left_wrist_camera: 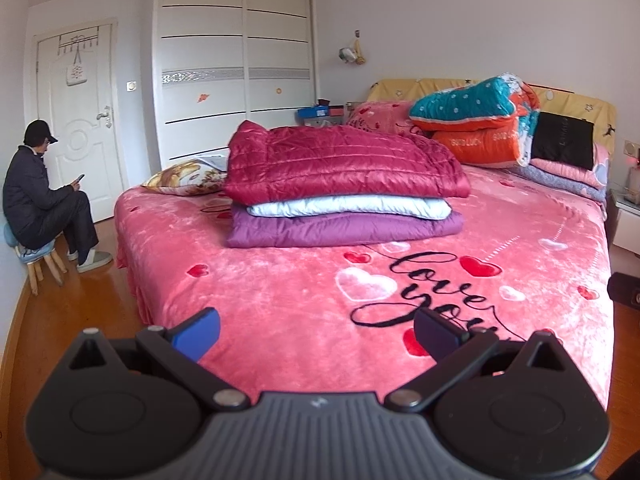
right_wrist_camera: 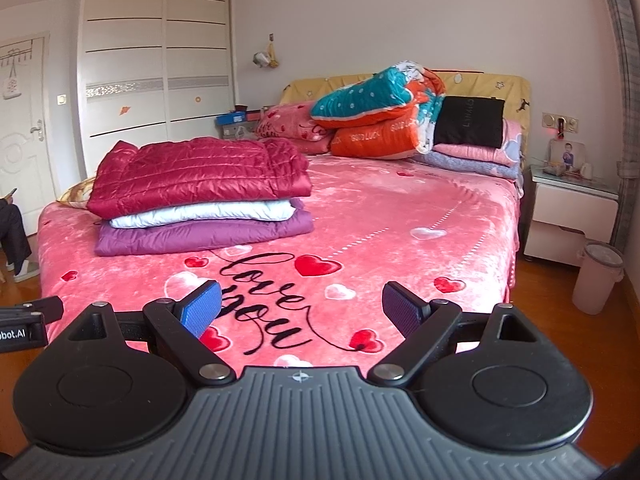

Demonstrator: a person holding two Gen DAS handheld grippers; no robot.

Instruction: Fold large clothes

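Left tongs (left_wrist_camera: 316, 330): jaws spread wide, nothing between them, held above the near end of the bed (left_wrist_camera: 280, 312). Right tongs (right_wrist_camera: 302, 306): likewise spread wide and empty, above the same pink blanket with black "love you" script and red and white hearts. Stack of folded clothes, on the bed's left half, well apart from both tongs: crimson quilted jacket (left_wrist_camera: 340, 164) on top, folded flat with its edge overhanging; pale blue-white padded garment (left_wrist_camera: 348, 206) in the middle; purple garment (left_wrist_camera: 344, 230) at the bottom, lying directly on the blanket. Patterned cushion (left_wrist_camera: 184, 178) just beside the stack, at the bed's left edge. At the headboard end: folded teal and orange quilt (left_wrist_camera: 476, 124) marked "GOOD LUCK", black cushion (left_wrist_camera: 564, 140) leaning on the yellow-covered headboard (left_wrist_camera: 600, 112), pink pillows beneath. White sliding-door wardrobe (left_wrist_camera: 236, 60) behind the bed. Seated person in dark clothes and cap (left_wrist_camera: 44, 196) on a small stool by the white door, holding a phone. White nightstand (right_wrist_camera: 568, 216) and pale waste bin (right_wrist_camera: 598, 276) on the bed's right side.
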